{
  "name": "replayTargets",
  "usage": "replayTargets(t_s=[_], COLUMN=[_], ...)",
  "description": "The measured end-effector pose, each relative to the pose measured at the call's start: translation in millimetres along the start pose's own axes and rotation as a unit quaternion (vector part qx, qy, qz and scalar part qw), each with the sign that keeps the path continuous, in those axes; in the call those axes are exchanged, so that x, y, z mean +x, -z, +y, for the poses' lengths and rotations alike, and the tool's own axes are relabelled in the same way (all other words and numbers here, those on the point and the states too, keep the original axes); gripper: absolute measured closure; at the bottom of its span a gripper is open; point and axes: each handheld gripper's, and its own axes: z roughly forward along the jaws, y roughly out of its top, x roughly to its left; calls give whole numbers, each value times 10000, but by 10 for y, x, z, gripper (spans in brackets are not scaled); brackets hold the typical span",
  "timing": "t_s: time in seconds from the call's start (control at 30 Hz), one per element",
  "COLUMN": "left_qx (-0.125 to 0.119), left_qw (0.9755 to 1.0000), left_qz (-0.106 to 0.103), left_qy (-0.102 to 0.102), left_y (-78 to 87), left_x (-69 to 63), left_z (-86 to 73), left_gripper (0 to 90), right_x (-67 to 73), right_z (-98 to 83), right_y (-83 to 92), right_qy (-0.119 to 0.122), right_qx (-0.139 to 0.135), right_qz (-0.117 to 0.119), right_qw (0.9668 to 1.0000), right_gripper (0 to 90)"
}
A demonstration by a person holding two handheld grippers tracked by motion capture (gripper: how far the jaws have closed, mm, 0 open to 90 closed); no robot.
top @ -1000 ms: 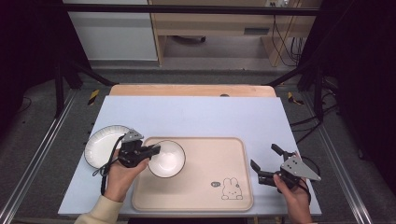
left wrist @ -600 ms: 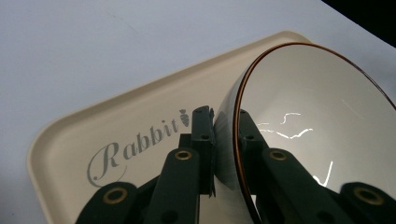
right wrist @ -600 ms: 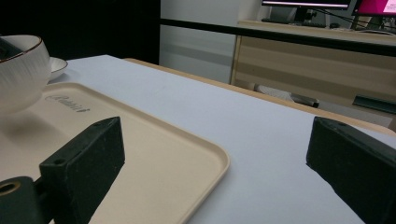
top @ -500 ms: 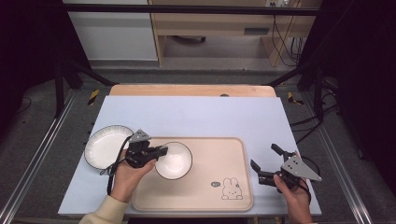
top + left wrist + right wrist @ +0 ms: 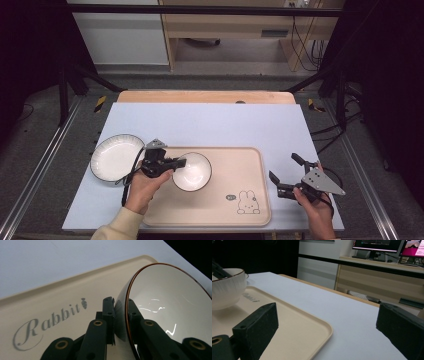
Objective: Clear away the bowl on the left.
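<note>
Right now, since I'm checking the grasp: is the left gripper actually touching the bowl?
Touching. In the left gripper view, the left gripper has one jaw outside and one inside the bowl, pinching its brown-edged rim with no gap.

**Left gripper clamped on the bowl's rim above the tray**

The left gripper (image 5: 121, 307) rises from the bottom edge with its two black jaws closed on the rim of a white bowl (image 5: 172, 305). One jaw sits against the bowl's outer wall, the other inside it, with the thin brown rim line running between them. The bowl is tilted, its glossy inside facing away from the jaws and catching small bright reflections. Behind the bowl lies a beige tray (image 5: 50, 302), its raised edge running past the bowl's far side. Printed on the tray, beside the bowl's outer wall, is the grey word "Rabbit" (image 5: 47, 323) with a small carrot mark (image 5: 84, 303). Beyond the tray's edge is a pale blue tabletop (image 5: 62, 257).
</note>
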Motion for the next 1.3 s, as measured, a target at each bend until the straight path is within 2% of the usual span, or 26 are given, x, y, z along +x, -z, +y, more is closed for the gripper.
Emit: replayTargets(t_s=[0.23,0.3,0.43,0.8,1.1,1.3], left_qx=[219,308,373,495,541,606], left_qw=[9996,9992,9990,9984,9983,9980], left_qz=[-142,-123,-109,-74,-86,-69], left_qy=[-131,-222,-226,-275,-172,-189], left_y=[-188,-238,-298,-355,-394,-414], left_x=[-114,-141,-144,-142,-112,-107], left_z=[109,123,125,107,95,87], left_gripper=[814,813,812,812,811,810], right_x=[14,13,13,17,13,14], right_z=[1,-2,-4,-2,-5,-5], right_y=[-6,-8,-12,-13,-14,-14], right_qy=[18,8,2,-17,-40,-45], right_qx=[-5,-13,34,27,38,41], right_qz=[31,31,42,54,53,60], right_qw=[10000,10000,10000,10000,10000,10000], right_gripper=[42,42,42,42,42,41])
